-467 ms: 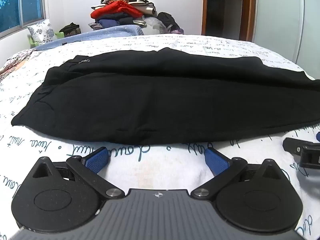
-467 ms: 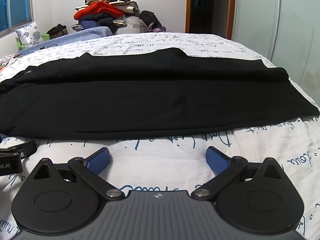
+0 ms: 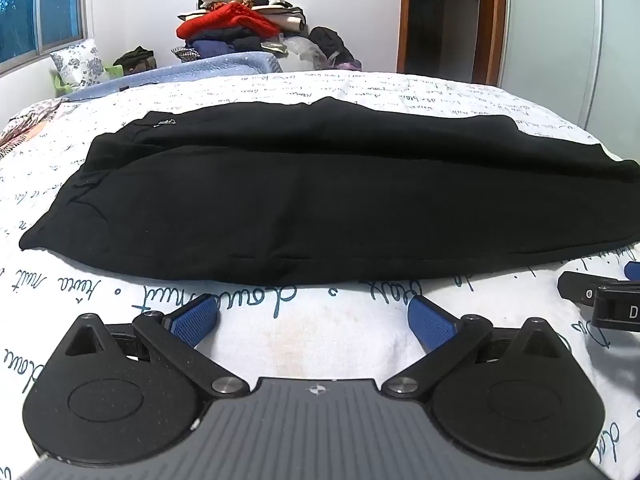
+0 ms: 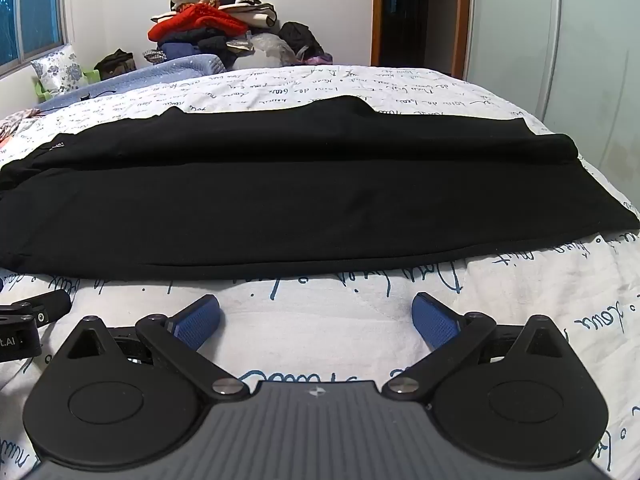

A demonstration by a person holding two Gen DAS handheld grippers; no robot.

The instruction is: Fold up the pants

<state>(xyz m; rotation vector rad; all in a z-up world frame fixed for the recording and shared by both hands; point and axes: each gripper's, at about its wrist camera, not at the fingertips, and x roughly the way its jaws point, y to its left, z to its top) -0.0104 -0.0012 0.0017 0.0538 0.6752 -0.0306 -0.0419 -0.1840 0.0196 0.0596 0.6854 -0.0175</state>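
Nothing is shifting since before: we are hovering both spread, empty grippers, left gripper (image 3: 312,320) and right gripper (image 4: 316,320), below the pants (image 3: 320,200) at mid-frame; pinching one layer risks dragging them askew.

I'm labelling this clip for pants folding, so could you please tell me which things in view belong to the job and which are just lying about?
Job:
pants, flat on the bed
left gripper, open
right gripper, open

Lying about:
clothes pile
pillow
blue blanket

Script-printed bed (image 3: 320,340) under flat black pants (image 3: 320,200)
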